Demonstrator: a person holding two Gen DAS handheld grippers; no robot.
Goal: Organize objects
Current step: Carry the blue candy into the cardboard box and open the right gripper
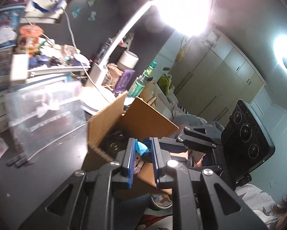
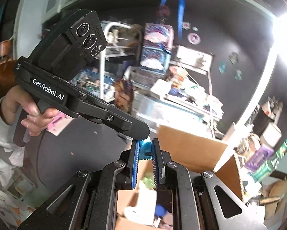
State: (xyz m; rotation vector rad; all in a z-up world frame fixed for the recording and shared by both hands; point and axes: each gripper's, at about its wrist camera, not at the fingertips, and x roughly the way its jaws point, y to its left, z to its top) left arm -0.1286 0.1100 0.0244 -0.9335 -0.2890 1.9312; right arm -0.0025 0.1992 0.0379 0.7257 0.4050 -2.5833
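The dark surface (image 1: pixel 53 153) is crowded along its back edge: a clear bin (image 1: pixel 45 115) sits at the left, with stacked boxes and a jar with an orange lid (image 1: pixel 30 29) behind it. A white lamp (image 1: pixel 124 32) arches over the middle, its head blown out by glare. An open cardboard box (image 1: pixel 135 118) stands at the near edge, with mixed items inside. A green bottle (image 1: pixel 141 80) and a purple packet (image 1: pixel 125 80) stand just behind the box. Pale wardrobe doors (image 1: pixel 216 72) line the far wall, under a round ceiling light (image 1: pixel 285 53).

Both tools hang over the box. The left tool (image 1: pixel 143 151) is pinched on a small blue object (image 1: pixel 142 147). The right tool (image 2: pixel 145 150) is closed too, with something light blue between its tips, which I cannot identify.
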